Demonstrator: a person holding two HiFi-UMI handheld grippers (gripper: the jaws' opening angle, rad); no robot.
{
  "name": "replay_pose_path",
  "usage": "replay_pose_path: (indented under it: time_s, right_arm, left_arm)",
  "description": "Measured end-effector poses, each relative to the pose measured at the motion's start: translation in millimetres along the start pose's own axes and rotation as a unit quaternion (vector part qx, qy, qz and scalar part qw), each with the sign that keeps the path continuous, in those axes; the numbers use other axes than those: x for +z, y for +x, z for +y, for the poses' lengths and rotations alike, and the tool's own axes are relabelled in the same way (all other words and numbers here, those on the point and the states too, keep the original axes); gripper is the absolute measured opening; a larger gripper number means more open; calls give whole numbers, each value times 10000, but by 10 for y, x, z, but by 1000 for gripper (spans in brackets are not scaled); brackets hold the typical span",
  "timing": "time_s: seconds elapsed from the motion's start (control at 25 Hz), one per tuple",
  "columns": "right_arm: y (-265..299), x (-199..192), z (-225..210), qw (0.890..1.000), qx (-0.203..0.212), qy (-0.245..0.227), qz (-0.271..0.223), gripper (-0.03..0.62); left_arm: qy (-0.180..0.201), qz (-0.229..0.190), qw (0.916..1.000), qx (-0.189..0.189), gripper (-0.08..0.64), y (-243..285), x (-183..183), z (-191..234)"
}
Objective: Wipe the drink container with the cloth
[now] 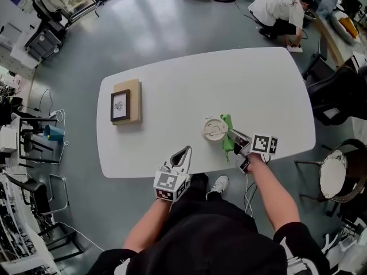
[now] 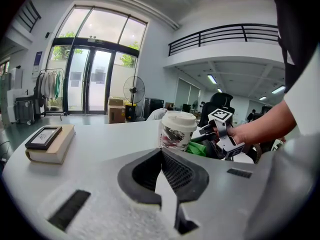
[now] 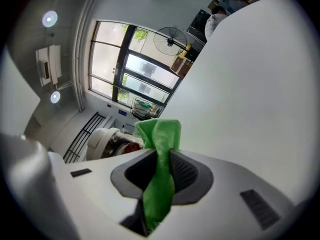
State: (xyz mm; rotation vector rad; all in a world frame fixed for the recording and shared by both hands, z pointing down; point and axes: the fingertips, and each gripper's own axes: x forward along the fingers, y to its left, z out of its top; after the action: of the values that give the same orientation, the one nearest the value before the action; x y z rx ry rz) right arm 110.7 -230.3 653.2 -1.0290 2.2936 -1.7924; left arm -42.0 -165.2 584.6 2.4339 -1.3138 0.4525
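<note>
At 3 o'clock of the cup (image 1: 215, 129), the right gripper (image 1: 234, 136) clamps the green cloth (image 1: 227, 123) in its fingers, poised to wipe; the left gripper (image 1: 183, 153), fingers together and empty, hangs at 7 o'clock.

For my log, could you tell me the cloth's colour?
The cloth is bright green, clearest in the right gripper view.

Black top (image 1: 218, 239), white sneaker (image 1: 218, 184) (short sleeves).

Cup (image 1: 215, 129) on table (image 1: 229, 85), cloth (image 1: 227, 137) just right of it, book (image 1: 128, 102) well left.
</note>
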Motion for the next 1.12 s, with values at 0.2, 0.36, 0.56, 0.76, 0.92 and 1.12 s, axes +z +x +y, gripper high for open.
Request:
replay_pose_path:
  time_s: [0.2,0.36,0.56,0.76,0.92,1.12]
  right_arm:
    - [76,-125,-280,9973,-685,-118,240,84]
    - [113,-168,-396,9918,-1202,-236,374,86]
    - [181,-217,-485,9831,-1682,-490,525,87]
    - [134,-197,-524,9821,-1738,-532,491,89]
    - [-10,-107,-416,9787,-1886,-783,233,89]
    - [-211,54,6,9765,-1616,-1410,-201,89]
  left_arm:
    - [-124,-31,9998,-146,14,42,-25,-80]
    - [-105,-24,9999,-101,14,63,5,-40]
    - [-177,9,9998,-66,14,78,-118,36]
    - [-152,-38,9999,-35,14,96,-83,22]
    - [-136,-128,9998,73,14,45,59,79]
    - [-231,-228,9995,59,14,20,87,83]
